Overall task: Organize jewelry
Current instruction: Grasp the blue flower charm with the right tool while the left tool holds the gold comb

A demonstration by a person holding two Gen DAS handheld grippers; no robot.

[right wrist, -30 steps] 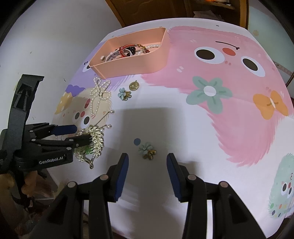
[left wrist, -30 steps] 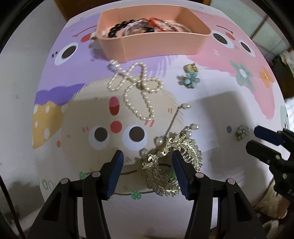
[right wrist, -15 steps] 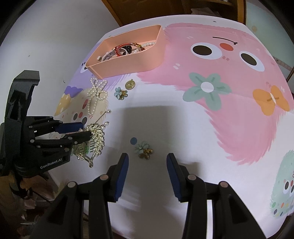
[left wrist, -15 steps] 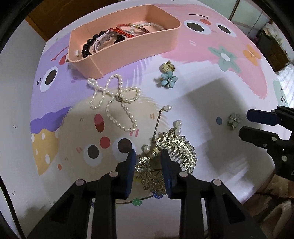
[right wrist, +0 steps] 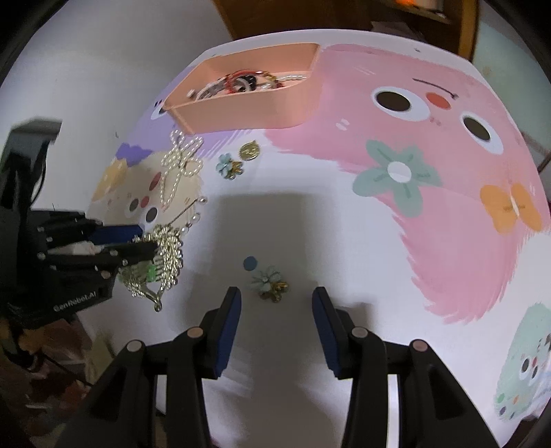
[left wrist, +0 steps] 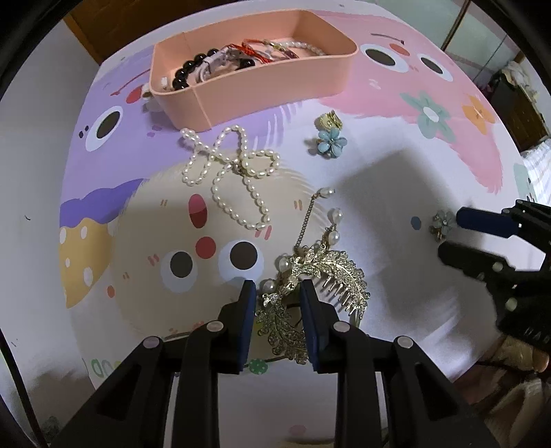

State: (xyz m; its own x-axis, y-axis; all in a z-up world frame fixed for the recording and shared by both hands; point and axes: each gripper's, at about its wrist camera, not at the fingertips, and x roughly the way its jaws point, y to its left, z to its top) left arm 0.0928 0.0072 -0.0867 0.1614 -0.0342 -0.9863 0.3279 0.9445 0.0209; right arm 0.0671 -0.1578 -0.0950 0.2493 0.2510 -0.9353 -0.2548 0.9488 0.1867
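Note:
My left gripper (left wrist: 277, 291) is shut on a gold leaf-shaped hair comb (left wrist: 323, 272) with pearl dangles, low over the cartoon mat; it also shows in the right wrist view (right wrist: 165, 255). My right gripper (right wrist: 275, 299) is open, its fingers on either side of a small pale-green flower earring (right wrist: 270, 282), just short of it. A pink tray (left wrist: 261, 86) at the far side holds bracelets and beads. A pearl bow necklace (left wrist: 230, 175), a blue flower clip (left wrist: 330, 143) and a gold pendant (left wrist: 329, 120) lie on the mat in front of the tray.
The round table under the mat (right wrist: 413, 172) drops off close behind both grippers. The right gripper shows at the right of the left wrist view (left wrist: 489, 241). A wooden door (right wrist: 310, 20) stands beyond the table.
My left gripper closed on the hair comb and lifted it slightly. My right gripper moved closer to the green flower earring, still open.

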